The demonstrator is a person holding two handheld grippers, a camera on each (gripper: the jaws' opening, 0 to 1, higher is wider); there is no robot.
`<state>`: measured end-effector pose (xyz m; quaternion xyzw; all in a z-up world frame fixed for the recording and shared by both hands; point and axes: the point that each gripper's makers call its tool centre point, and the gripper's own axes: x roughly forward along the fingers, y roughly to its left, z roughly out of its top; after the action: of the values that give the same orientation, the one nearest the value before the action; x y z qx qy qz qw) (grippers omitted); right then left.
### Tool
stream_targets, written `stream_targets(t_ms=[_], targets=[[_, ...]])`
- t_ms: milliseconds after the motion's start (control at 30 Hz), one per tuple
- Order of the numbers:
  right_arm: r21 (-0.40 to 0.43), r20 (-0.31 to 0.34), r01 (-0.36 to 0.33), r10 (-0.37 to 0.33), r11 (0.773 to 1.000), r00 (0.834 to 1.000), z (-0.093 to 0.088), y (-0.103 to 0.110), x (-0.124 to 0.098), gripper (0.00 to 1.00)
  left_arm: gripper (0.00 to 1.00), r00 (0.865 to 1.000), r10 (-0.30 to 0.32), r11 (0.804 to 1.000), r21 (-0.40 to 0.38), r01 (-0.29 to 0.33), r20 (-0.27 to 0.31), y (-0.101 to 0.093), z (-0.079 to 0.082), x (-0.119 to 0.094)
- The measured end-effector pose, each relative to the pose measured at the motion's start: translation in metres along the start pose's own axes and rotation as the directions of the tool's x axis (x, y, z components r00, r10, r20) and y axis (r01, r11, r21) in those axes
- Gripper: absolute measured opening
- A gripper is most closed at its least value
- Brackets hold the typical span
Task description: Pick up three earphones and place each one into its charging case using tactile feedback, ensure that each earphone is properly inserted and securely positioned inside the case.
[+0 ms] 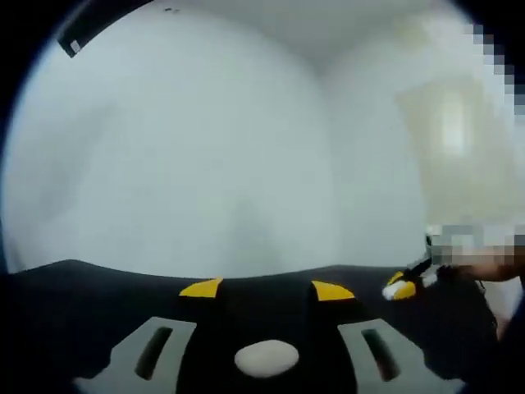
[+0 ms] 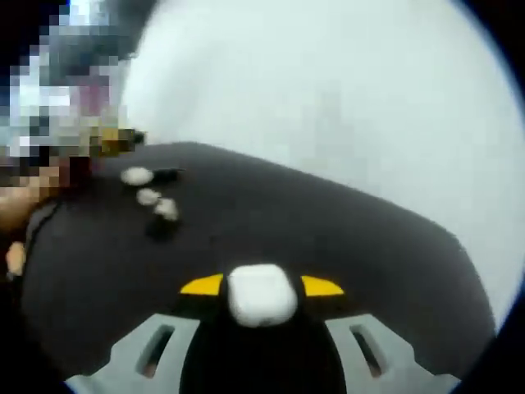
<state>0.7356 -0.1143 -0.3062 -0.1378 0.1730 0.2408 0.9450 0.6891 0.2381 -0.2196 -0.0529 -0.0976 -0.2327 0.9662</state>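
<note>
In the right gripper view my right gripper [image 2: 261, 286] is shut on a white charging case [image 2: 262, 295], held between its yellow tips above the black table [image 2: 328, 238]. Further off on that table lie small white pieces, probably earphones and a case [image 2: 137, 175] [image 2: 148, 196] [image 2: 166, 208], with a dark item [image 2: 160, 228] beside them; they are too blurred to tell apart. My left gripper [image 1: 267, 289] stands open, and a white oval case [image 1: 267, 358] lies low between its jaws, touching neither. The right gripper [image 1: 402, 288] enters this view from the right with something white at its tips.
A plain white wall [image 1: 205, 164] rises behind the black table [image 1: 98, 287]. A person's hand [image 1: 496, 267] shows at the right of the left gripper view. In the right gripper view, the left gripper [image 2: 115, 141] and a hand [image 2: 25, 205] sit at the far left.
</note>
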Motion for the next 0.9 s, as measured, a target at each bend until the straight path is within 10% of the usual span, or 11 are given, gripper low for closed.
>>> stream_targets(t_ms=[167,567,667,733,900], targets=[[0.123,0.040,0.051,-0.057,0.991,0.998,-0.003,-0.030,0.001,0.35,0.37,1.000,0.023,1.000,-0.005,-0.023,-0.007,0.006,-0.001,-0.002],[0.174,0.082,0.005,-0.019,0.985,0.996,-0.017,-0.021,0.009,0.40,0.35,0.994,0.088,0.996,-0.021,-0.089,-0.063,0.019,-0.010,-0.006],[0.178,0.244,0.026,-0.070,0.984,0.967,0.011,-0.028,-0.007,0.45,0.35,0.994,0.088,0.995,-0.031,-0.090,-0.069,0.020,-0.012,-0.007],[0.197,0.386,0.055,-0.129,0.979,0.913,0.032,-0.037,-0.027,0.44,0.35,0.993,0.084,0.996,-0.023,-0.086,-0.082,0.018,-0.015,-0.005],[0.192,0.405,0.010,-0.088,0.981,0.910,0.038,-0.031,-0.033,0.30,0.35,0.989,0.082,0.997,0.010,-0.081,-0.126,0.016,-0.024,-0.002]])
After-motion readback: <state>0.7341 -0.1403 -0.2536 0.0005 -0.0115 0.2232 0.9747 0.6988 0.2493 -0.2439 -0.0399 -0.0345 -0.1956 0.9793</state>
